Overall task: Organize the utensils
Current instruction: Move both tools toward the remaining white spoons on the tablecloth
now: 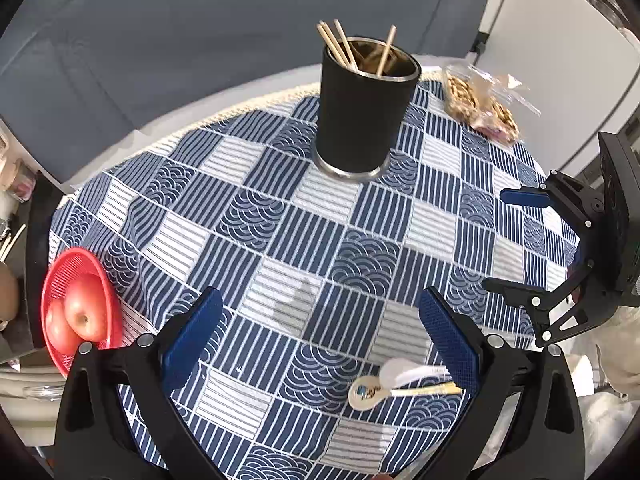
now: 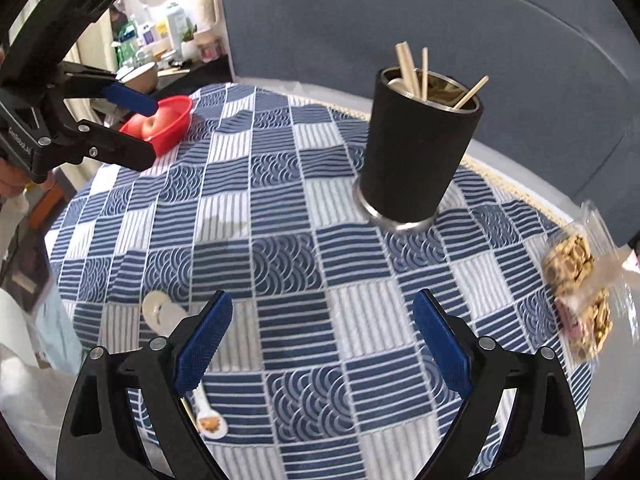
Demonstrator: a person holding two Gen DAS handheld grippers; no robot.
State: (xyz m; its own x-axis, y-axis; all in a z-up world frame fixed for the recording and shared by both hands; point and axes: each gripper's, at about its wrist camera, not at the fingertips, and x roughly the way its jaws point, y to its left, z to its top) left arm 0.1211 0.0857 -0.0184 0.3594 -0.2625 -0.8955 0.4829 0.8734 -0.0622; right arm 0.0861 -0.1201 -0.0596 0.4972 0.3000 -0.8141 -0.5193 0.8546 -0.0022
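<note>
On the far left, at about nine o'clock of the round table covered with a blue and white patterned cloth (image 1: 280, 216), stands a red plastic mesh basket (image 1: 78, 276) with two red apples (image 1: 82, 312) in it; it is not a part of the work. The left gripper (image 1: 320, 336) hovers over the near side of the table, its blue-padded fingers (image 1: 192, 336) spread wide, and it holds nothing.

At about twelve o'clock stands a black cylindrical holder with a steel rim (image 1: 362, 116). Several wooden chopsticks (image 1: 340, 46) are already upright in it, so this part seems done.

At about five o'clock, near the edge, two spoons lie on the cloth, touching each other: a white ceramic spoon with a painted bowl (image 1: 366, 394) and a plain white spoon (image 1: 400, 372). I judge that these are what is left to put into the holder.

The right gripper (image 2: 322, 344) is also fully open and empty, well apart from the spoons. At about two o'clock lies a clear plastic bag of snacks (image 1: 480, 108)
</note>
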